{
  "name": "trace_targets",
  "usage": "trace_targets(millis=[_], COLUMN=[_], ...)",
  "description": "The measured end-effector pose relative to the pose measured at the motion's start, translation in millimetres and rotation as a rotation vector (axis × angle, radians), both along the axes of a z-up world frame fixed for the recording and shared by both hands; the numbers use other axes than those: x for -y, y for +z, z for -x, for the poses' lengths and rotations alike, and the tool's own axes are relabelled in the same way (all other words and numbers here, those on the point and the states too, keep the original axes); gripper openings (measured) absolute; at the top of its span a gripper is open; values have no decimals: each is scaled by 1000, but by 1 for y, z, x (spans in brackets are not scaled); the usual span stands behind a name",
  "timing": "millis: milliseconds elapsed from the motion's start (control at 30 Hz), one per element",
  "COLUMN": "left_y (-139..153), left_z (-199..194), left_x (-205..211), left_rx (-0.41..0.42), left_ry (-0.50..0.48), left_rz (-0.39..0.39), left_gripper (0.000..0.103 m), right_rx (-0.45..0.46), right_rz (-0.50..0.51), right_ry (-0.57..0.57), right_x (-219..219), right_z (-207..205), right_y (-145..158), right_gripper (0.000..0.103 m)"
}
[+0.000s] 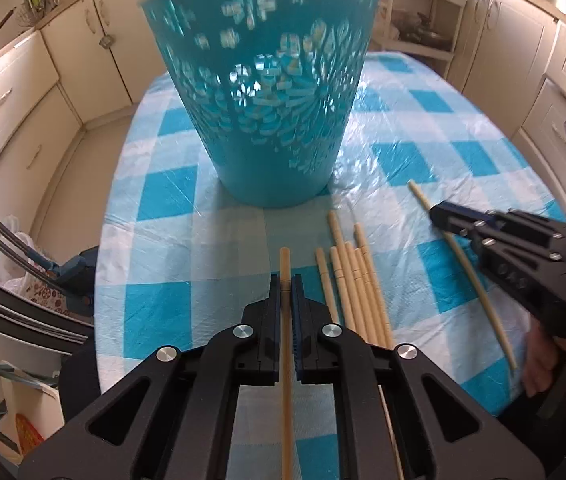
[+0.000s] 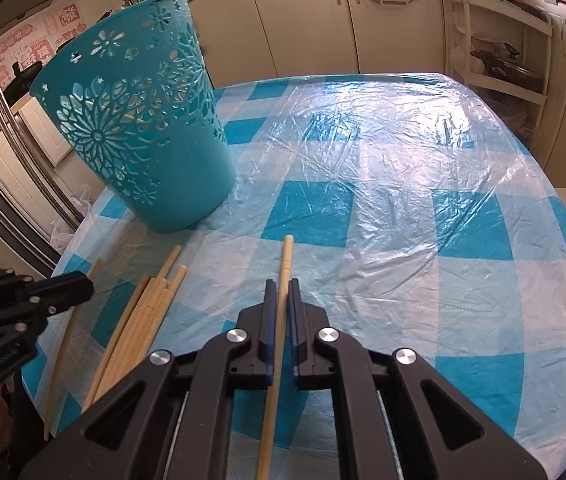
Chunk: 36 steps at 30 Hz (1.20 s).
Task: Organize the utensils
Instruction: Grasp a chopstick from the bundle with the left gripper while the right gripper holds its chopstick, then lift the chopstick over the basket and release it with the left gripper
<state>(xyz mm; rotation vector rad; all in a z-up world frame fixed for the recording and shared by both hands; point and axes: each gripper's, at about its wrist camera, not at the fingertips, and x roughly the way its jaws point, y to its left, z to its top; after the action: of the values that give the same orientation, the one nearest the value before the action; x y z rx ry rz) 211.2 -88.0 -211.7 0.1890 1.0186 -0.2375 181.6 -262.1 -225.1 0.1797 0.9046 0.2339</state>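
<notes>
Left gripper (image 1: pixel 286 280), lower centre, pinches one chopstick (image 1: pixel 285 264) lengthwise, tip aimed at the bin (image 1: pixel 259 92) above. Right gripper (image 2: pixel 282 285) stands slightly parted around another stick (image 2: pixel 286 256); grip uncertain. Loose sticks (image 1: pixel 357 280) lie between them near the table's (image 2: pixel 423 200) lower edge. Open cloth fills the right.

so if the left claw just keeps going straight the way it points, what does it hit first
Most likely the teal basket. The left claw, shut on a chopstick, points straight at the basket's lower wall, with only bare checked tablecloth between. The chopstick tip would touch first. Depth is hard to judge through the fisheye.
</notes>
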Motion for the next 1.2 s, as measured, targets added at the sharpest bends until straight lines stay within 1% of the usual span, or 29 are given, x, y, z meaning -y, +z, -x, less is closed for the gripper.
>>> trace_targets(millis=[200, 300, 467, 500, 567, 600, 667, 700, 733, 833, 933, 1033, 1200], left_y=[29, 48, 102, 117, 137, 151, 174, 180, 193, 212, 223, 227, 229], left_z=[13, 19, 23, 22, 20, 18, 15, 13, 9, -4, -18, -27, -38], left_x=[-5, -8, -23, -27, -32, -35, -39, -40, -41, -42, -39, -35, -35], left_rx=[54, 75, 148, 171, 207, 238, 290, 307, 342, 404, 426, 440, 429], left_ry=[-15, -27, -45, -44, -41, -39, -31, -27, -21, -4, 11, 12, 12], left_rz=[47, 104, 250, 281, 319, 345, 379, 388, 405, 442, 453, 452, 455], left_gripper=[5, 5, 5, 5, 5, 5, 5, 5, 5, 5, 5, 5, 5], right_rx=[1, 1, 2, 3, 4, 5, 5, 6, 6, 7, 8, 9, 10], right_rz=[-7, -6, -9, -9, -11, -12, -13, -14, -15, -17, -19, -21, -29], right_ry=[7, 7, 10, 12, 16, 18, 21, 21, 22, 24, 27, 30, 36], right_x=[2, 2, 1, 1, 1, 0, 0, 0, 0, 0, -1, -2, -2], right_z=[0, 1, 2, 2, 2, 3, 3, 3, 3, 3, 3, 3, 3], right_y=[0, 0, 0, 0, 1, 1, 1, 1, 1, 1, 1, 1, 1], right_gripper=[10, 10, 11, 11, 13, 14, 14, 15, 15, 16, 18, 19, 22])
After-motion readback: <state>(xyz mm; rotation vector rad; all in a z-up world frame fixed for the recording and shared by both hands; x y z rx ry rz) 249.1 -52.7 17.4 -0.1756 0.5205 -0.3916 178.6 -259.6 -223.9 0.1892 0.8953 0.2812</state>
